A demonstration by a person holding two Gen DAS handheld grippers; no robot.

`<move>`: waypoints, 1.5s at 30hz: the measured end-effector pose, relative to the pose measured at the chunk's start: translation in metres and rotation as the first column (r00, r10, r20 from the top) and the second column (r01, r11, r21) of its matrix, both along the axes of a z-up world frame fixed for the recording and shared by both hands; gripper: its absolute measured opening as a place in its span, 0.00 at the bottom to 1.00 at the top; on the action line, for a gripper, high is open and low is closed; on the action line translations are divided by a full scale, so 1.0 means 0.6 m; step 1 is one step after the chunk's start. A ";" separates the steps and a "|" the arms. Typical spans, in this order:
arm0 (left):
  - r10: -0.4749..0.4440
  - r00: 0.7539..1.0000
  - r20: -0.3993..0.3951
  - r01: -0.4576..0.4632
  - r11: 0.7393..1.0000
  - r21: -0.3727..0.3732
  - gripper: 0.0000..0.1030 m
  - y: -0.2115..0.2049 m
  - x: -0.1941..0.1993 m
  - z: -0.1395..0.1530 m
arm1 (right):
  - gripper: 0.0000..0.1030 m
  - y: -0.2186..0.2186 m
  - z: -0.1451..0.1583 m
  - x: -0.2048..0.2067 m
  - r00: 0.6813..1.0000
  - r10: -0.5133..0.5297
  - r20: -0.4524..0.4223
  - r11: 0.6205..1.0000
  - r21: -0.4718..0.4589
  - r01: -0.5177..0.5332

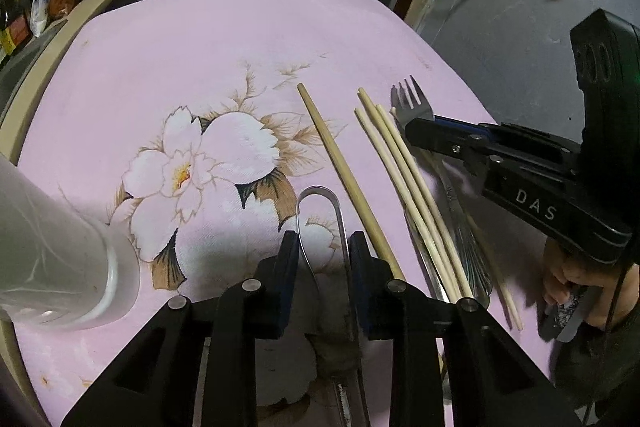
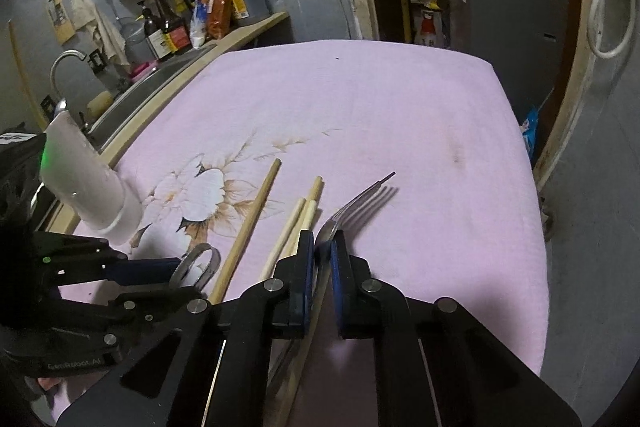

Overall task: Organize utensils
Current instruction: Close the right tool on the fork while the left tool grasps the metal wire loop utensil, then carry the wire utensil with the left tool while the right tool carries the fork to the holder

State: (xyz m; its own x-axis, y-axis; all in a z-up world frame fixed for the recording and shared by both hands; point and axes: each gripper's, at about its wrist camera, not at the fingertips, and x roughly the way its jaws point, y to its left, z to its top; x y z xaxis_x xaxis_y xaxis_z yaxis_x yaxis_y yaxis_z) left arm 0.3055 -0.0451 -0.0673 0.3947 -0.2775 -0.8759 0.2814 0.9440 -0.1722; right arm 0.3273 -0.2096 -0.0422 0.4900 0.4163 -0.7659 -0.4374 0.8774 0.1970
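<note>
A: What is held by the left gripper (image 1: 324, 243)?
B: The bent end of metal tongs (image 1: 320, 211) is pinched between its narrow jaws, low over the pink cloth (image 1: 200, 39).
A: And the right gripper (image 2: 322, 255)?
B: It is clamped on the fork (image 2: 352, 207), beside the chopsticks (image 1: 400, 183), near the white cup (image 1: 52, 251).

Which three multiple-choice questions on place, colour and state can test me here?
1. Where are the metal tongs? A on the floor; B between the left gripper's fingers; C inside the white cup.
2. What colour is the cloth? A green; B pink; C black.
3. How is the right gripper? A wide open; B out of view; C shut on the fork.
Key: B, its pads flank the tongs' arms; B, pink with a flower print; C, its pads press the fork's neck.
</note>
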 end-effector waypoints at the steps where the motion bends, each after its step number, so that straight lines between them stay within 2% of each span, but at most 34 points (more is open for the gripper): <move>1: -0.004 1.000 0.003 0.004 1.000 0.008 0.21 -0.002 0.000 0.000 | 0.06 0.002 -0.002 0.005 1.000 -0.001 -0.009 1.000 -0.002 0.001; 6: -0.025 1.000 0.007 0.025 0.999 0.039 0.22 -0.006 -0.005 0.001 | 0.06 -0.003 -0.010 0.031 0.998 -0.020 -0.063 0.999 0.029 0.022; 11: 0.015 1.000 0.023 -0.014 1.000 -0.012 0.20 0.005 -0.011 0.002 | 0.03 -0.025 0.001 0.013 0.998 -0.056 -0.024 0.994 0.088 0.058; 16: 0.042 0.989 0.143 -0.035 0.998 -0.048 0.19 0.019 -0.050 0.019 | 0.02 -0.038 0.027 -0.030 0.993 -0.091 0.076 0.987 0.137 0.080; 20: 0.072 0.949 0.306 -0.055 0.996 -0.064 0.19 0.028 -0.095 0.050 | 0.01 -0.038 0.057 -0.087 0.963 -0.127 0.240 0.984 0.156 0.091; 23: 0.086 0.909 0.408 -0.064 0.996 -0.066 0.19 0.029 -0.127 0.069 | 0.01 -0.028 0.076 -0.138 0.913 -0.146 0.382 0.984 0.152 0.094; 26: 0.110 0.870 0.481 -0.077 0.993 -0.089 0.19 0.029 -0.153 0.086 | 0.01 -0.007 0.088 -0.182 0.845 -0.144 0.515 0.989 0.109 0.102; 29: 0.142 0.822 0.552 -0.090 0.989 -0.120 0.19 0.033 -0.180 0.107 | 0.01 0.009 0.098 -0.215 0.781 -0.155 0.605 0.988 0.100 0.118; 31: 0.162 0.780 0.604 -0.102 0.986 -0.133 0.19 0.035 -0.194 0.122 | 0.01 0.014 0.110 -0.231 0.735 -0.168 0.657 0.986 0.106 0.131; 35: 0.200 0.714 0.671 -0.115 0.979 -0.170 0.19 0.047 -0.209 0.157 | 0.00 0.031 0.136 -0.246 0.656 -0.178 0.733 0.983 0.110 0.145; 41: 0.213 0.647 0.733 -0.124 0.977 -0.174 0.19 0.068 -0.223 0.223 | 0.01 0.064 0.179 -0.265 0.554 -0.182 0.812 0.982 0.126 0.138; 45: 0.222 0.601 0.768 -0.144 0.975 -0.168 0.19 0.093 -0.236 0.260 | 0.01 0.086 0.201 -0.276 0.507 -0.177 0.844 0.984 0.141 0.109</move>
